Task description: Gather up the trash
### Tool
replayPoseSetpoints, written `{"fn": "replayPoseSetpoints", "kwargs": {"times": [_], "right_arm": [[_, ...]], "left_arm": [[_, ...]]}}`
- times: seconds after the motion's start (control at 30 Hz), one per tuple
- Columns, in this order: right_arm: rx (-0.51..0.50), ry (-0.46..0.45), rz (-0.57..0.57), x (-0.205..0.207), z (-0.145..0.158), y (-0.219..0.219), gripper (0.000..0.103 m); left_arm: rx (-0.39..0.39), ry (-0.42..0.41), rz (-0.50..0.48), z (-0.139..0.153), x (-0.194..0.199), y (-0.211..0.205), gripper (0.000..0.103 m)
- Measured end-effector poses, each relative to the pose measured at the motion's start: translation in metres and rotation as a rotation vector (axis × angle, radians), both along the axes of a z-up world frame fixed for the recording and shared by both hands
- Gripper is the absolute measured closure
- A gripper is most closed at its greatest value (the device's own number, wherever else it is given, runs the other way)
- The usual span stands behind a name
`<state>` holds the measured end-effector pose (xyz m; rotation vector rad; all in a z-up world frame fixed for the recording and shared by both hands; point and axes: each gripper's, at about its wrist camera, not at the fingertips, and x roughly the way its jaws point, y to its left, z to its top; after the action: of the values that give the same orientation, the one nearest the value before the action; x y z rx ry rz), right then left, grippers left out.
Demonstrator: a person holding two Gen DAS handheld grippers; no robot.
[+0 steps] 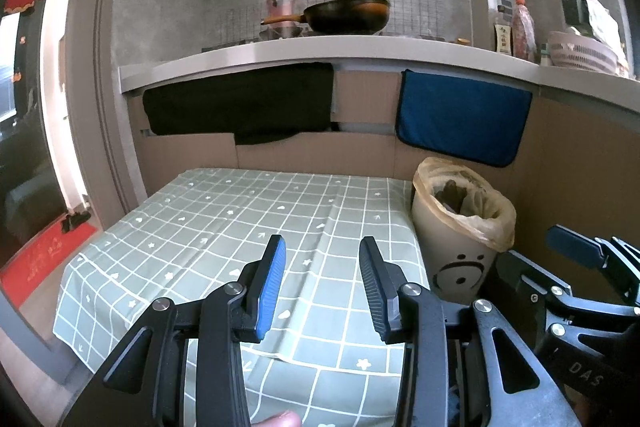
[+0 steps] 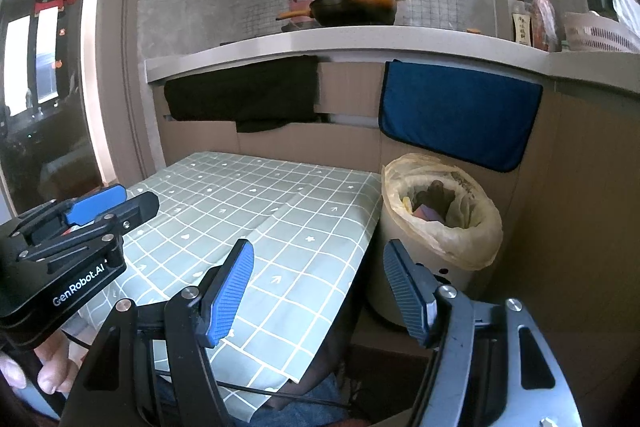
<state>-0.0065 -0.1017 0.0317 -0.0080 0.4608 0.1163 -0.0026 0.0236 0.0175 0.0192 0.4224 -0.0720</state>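
Observation:
A pale trash bin (image 1: 460,259) with a yellowish bag liner and a drawn sad face stands on the floor at the table's right edge. In the right wrist view the bin (image 2: 404,259) holds crumpled wrappers and a pink-purple piece. The green checked tablecloth (image 1: 248,227) bears no loose item that I can see. My left gripper (image 1: 322,247) hovers open over the cloth's near part with nothing between its fingers; it shows again as the left gripper (image 2: 136,197). My right gripper (image 2: 318,251) stands open over the table's right corner, close to the bin, holding nothing. The right gripper (image 1: 532,247) also shows at the right edge.
Behind the table runs a white counter (image 1: 280,53) with a wok (image 1: 346,15), bottles (image 1: 520,31) and a basket (image 1: 580,53). A black cloth (image 1: 240,103) and a blue towel (image 1: 460,115) hang from it. A red mat (image 1: 44,259) lies on the floor at left. A person's fingers (image 2: 48,371) hold the handle.

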Motion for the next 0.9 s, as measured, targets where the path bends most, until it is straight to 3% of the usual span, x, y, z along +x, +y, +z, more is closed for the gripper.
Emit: {"fn": "replayPoseSetpoints", "kwargs": {"times": [0.9], "right_arm": [[0.014,-0.001,-0.019,-0.0059,0.0013,-0.0032,0.038]], "left_arm": [[-0.006,-0.004,-0.037,-0.0006,0.0017,-0.0025,0.064]]}}
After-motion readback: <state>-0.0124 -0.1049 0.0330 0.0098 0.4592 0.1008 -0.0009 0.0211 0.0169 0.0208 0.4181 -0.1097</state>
